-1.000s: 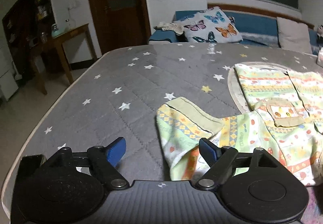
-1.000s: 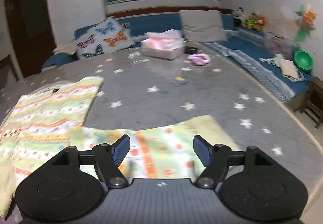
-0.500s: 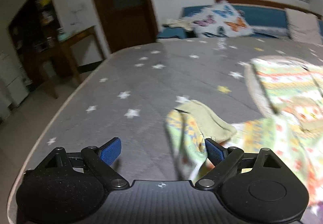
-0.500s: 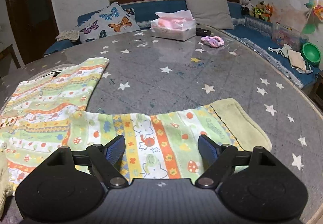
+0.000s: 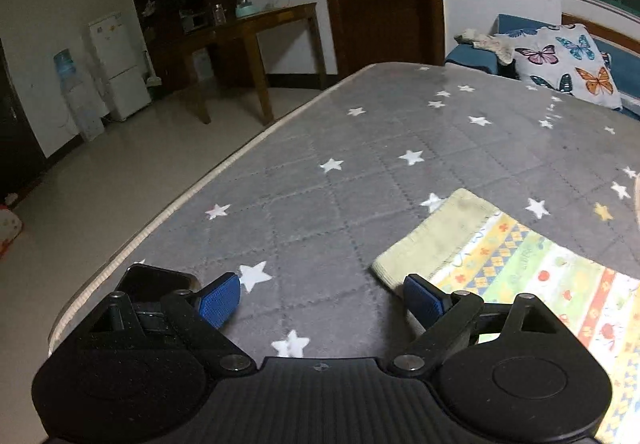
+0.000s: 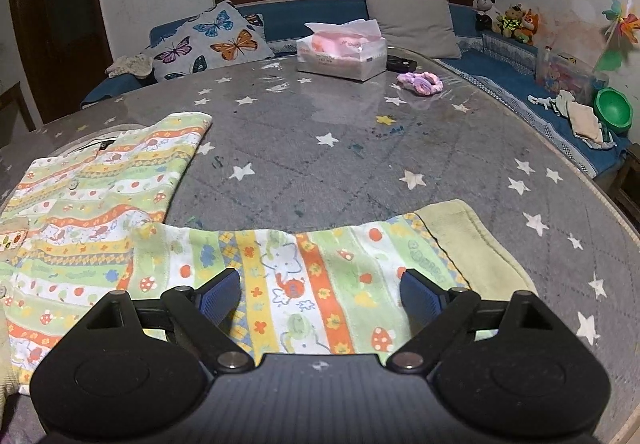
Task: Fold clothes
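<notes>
left gripper: we see jaws spread wide, holding nothing, low centre of left wrist view, over grey star-print desk
phone: dark slab, lower left, behind the left finger
left sleeve: lower right, flat on desk; pale cuff just beside right fingertip, contact unclear
right gripper: we see jaws wide apart, empty, low centre of right wrist view, above the sleeve
shirt: patterned kids top, left side, spread flat
right sleeve: stretched across lower centre, cuff pointing right
tissue box: upper centre
scrunchie: purple, right of the tissue box
</notes>
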A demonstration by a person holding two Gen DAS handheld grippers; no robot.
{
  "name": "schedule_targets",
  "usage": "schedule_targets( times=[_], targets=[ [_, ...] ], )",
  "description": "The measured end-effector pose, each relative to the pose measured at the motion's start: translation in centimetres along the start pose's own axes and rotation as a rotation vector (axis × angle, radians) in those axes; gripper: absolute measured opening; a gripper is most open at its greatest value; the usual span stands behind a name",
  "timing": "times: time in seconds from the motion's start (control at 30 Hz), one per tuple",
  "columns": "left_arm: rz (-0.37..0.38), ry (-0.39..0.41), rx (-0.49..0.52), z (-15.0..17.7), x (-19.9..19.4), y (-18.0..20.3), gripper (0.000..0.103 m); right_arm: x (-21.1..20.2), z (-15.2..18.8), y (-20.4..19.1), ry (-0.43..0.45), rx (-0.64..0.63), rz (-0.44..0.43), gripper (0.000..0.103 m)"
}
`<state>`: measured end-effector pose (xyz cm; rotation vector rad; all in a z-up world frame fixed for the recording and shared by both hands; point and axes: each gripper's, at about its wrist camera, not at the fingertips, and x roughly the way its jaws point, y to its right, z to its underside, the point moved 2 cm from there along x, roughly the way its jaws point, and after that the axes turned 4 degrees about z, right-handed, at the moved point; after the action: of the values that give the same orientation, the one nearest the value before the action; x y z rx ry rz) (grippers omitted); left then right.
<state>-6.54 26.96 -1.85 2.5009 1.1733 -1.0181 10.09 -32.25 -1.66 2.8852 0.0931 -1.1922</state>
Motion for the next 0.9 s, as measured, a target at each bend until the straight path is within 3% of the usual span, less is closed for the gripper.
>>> schedule_targets(
  times=[0.13, 0.3, 0.43, 0.73, 0.9],
  targets=[
    [0.129, 0.017, 0.055, -0.1, -2.1, 2.8, 0.094, -0.2, 0.0, -0.9, 0.003, -0.02, -0.016, 0.094],
    [0.31, 0.039, 0.196, 0.9, -5.0, 8.7, 0.096, -0.3, 0.0, -2.1, 0.005, -0.049, -0.028, 0.101],
    [0.404, 0.058, 0.283, 1.6, -6.6, 12.6, 0.099, -0.5, -0.1, -2.6, 0.009, -0.061, -0.037, 0.103],
    [0.551, 0.115, 0.458, 3.6, -9.6, 20.1, 0.1, -0.3, -0.1, -3.5, 0.0, -0.081, -0.061, 0.103],
    [0.578, 0.156, 0.599, 6.1, -10.5, 22.4, 0.1, -0.2, -0.2, -3.7, 0.001, -0.097, -0.068, 0.103]
  ],
)
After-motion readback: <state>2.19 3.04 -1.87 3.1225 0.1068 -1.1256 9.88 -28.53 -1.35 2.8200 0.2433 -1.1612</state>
